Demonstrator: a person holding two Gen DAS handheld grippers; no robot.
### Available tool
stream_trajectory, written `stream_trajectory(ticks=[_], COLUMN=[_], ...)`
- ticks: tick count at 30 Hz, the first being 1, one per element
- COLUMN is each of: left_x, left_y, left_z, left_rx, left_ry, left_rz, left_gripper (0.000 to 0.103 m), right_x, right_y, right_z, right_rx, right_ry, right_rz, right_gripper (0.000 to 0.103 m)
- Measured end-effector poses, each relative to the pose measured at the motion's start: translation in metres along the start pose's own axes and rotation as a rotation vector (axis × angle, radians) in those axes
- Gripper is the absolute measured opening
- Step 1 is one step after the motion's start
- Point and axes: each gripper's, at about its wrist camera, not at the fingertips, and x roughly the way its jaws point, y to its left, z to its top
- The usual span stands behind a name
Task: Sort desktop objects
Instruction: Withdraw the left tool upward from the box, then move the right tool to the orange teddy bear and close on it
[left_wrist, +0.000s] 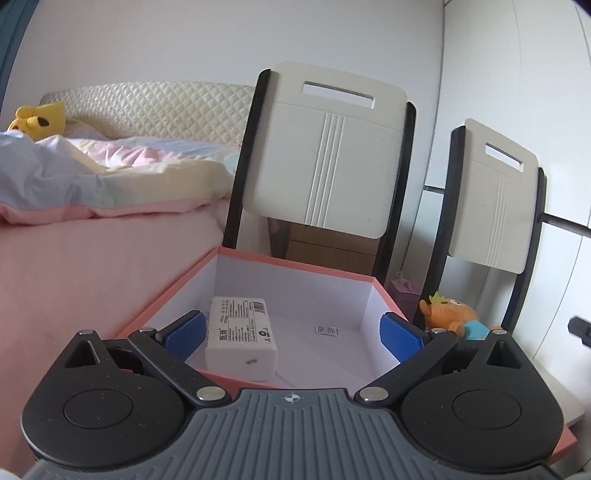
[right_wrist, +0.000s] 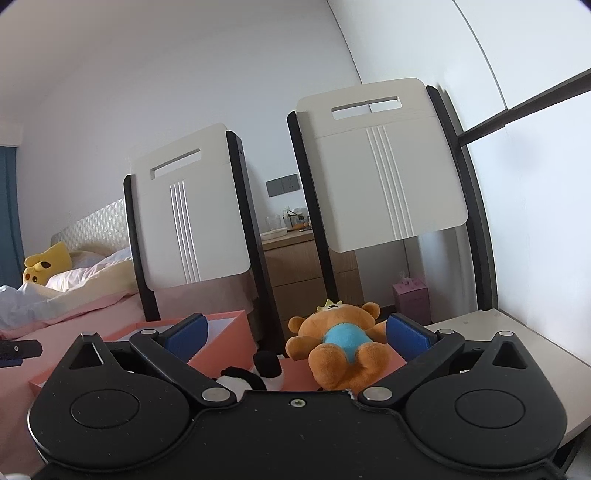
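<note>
Risk is growing — I'm holding my right tool (right_wrist: 295, 334) spread around the orange bear (right_wrist: 341, 345), and an off-centre squeeze could slip off soft plush.

Both grippers are black with blue ribbed fingers (left_wrist: 186, 332) and silver pivot screws

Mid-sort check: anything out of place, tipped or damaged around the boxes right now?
Nothing damaged or spilled. The orange bear plush lies sprawled face down, not upright, in front of the open right gripper. The white tissue pack lies flat in the pink box, at a slight angle to its walls, below the open left gripper.
</note>
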Motion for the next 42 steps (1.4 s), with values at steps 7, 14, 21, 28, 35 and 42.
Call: stream_trajectory(ticks=[7, 14, 21, 28, 35, 42], left_x=[-0.014, -0.010, 0.011, 0.026, 0.000, -0.010], left_y=[-0.015, -0.024, 0.007, 0.033, 0.059, 0.064], left_z=[0.022, 0.031, 0.004, -0.007, 0.007, 0.019], left_rx=[0.055, 0.235, 0.152, 0.125, 0.079, 0.042], left_ry=[0.026, -0.009, -0.028, 0.136, 0.050, -0.004], left_rz=[-0.067, -0.111, -0.154, -0.110, -0.056, -0.083], left_gripper=[0.101, 0.101, 0.101, 0.101, 0.101, 0.101], right_x=[0.008, 0.025, 0.075, 0.131, 0.176, 0.195], right_y=[-0.005, -0.011, -0.016, -0.027, -0.010, -0.014], right_z=[-0.004, -0.006, -0.018, -0.018, -0.030, -0.035], right_rx=[-0.037, -0.004, -0.048, -0.068, -0.207, -0.235], right_ry=[0.046, 0.066, 0.137, 0.186, 0.295, 0.352], right_rz=[0.009, -0.001, -0.099, -0.155, -0.132, -0.178], right_gripper=[0.103, 0.103, 0.103, 0.103, 0.103, 0.103])
